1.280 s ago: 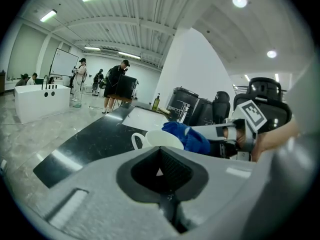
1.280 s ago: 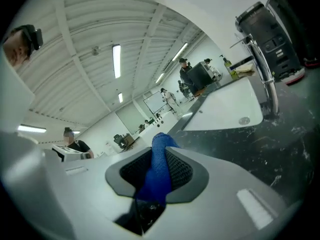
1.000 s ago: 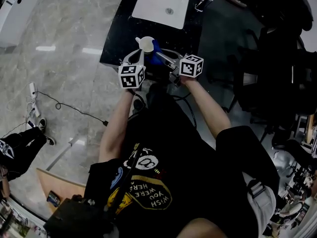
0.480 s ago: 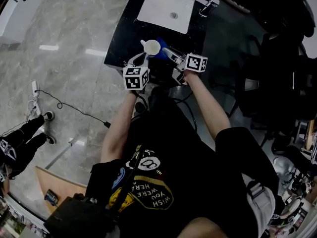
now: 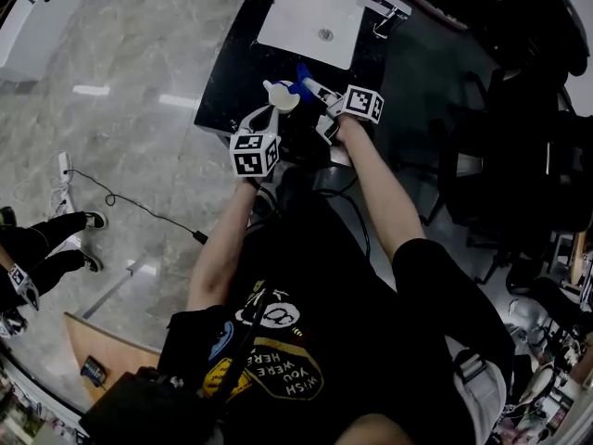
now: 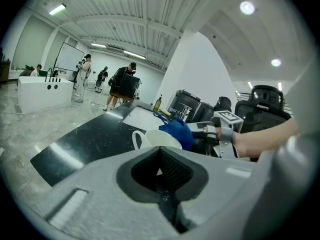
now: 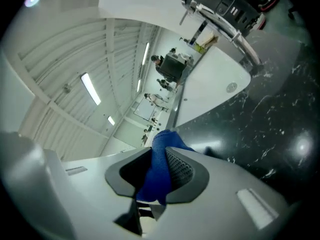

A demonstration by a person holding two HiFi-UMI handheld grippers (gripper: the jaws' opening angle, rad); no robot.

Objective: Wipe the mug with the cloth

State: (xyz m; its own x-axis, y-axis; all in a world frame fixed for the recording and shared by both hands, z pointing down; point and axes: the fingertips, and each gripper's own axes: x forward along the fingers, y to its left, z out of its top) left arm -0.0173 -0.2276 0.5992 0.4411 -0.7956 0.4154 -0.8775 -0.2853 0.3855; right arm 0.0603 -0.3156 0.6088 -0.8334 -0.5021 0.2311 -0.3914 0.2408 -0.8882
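My left gripper (image 5: 270,111) holds a white mug (image 5: 281,95) in the air over the near edge of the black counter (image 5: 232,82). In the left gripper view the mug (image 6: 156,140) shows just past the jaws, handle to the left, and the left gripper (image 6: 160,173) is shut on its near wall. A blue cloth (image 5: 301,74) is bunched against the mug's right side. My right gripper (image 5: 312,89) is shut on that cloth, and in the right gripper view the cloth (image 7: 160,156) fills the right gripper (image 7: 157,179). The blue cloth (image 6: 178,131) touches the mug's rim.
A white sink basin (image 5: 313,12) with a chrome faucet (image 5: 389,6) is set into the counter beyond the mug. Dark office chairs (image 5: 519,146) crowd the right side. A cable (image 5: 130,202) trails over the marble floor at left. Several people (image 6: 120,84) stand far off.
The right gripper has carried the cloth farther over the counter, along the mug's right side. The left gripper with the mug has barely shifted. A person at the left edge has moved out of frame.
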